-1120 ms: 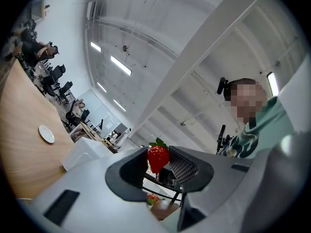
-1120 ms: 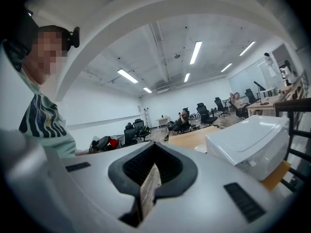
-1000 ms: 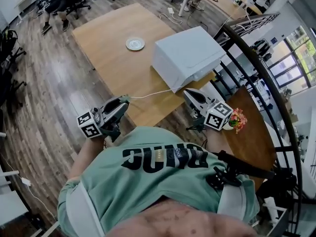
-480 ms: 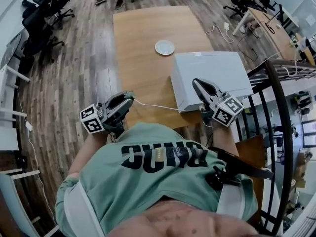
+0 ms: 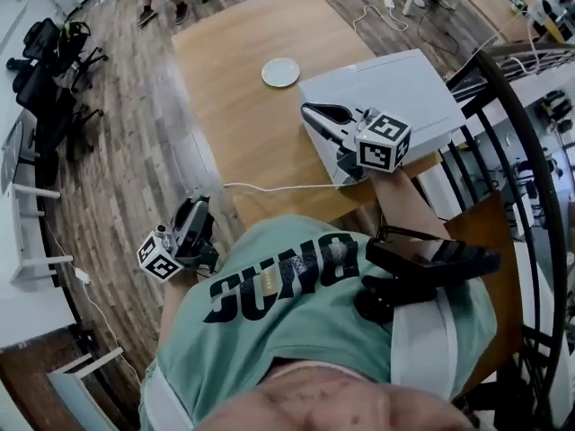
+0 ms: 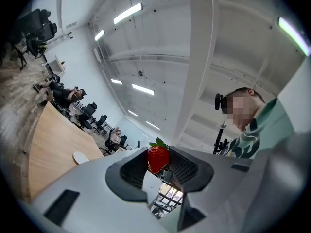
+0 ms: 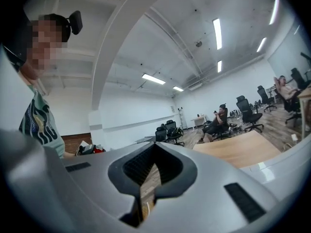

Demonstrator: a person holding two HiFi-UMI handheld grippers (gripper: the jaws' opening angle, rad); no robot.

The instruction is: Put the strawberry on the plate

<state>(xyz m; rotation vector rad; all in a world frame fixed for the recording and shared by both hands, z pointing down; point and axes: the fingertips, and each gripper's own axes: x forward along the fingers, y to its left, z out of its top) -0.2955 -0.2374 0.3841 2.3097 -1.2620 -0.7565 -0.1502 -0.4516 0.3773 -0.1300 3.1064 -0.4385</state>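
A red strawberry [image 6: 158, 159] with green leaves sits pinched between the pads of my left gripper [image 6: 159, 152]. In the head view that gripper [image 5: 193, 212] hangs low at the left, beside the person's green shirt and off the table; the strawberry is hidden there. A small white plate [image 5: 280, 72] lies far out on the wooden table [image 5: 225, 70], and it also shows small in the left gripper view [image 6: 80, 157]. My right gripper [image 5: 313, 110] hovers over the table's near right part, by the white box. Its jaws [image 7: 155, 144] are shut with nothing between them.
A big white box [image 5: 395, 83] fills the table's right side. A white cable [image 5: 269, 187] runs along the near edge. A black railing [image 5: 517, 151] curves at the right. Office chairs [image 5: 49, 48] and a seated person stand on the wood floor at the left and far end.
The head view has swung. My left gripper has dropped lower and closer to the body. The right gripper has risen and moved forward over the table beside the white box.
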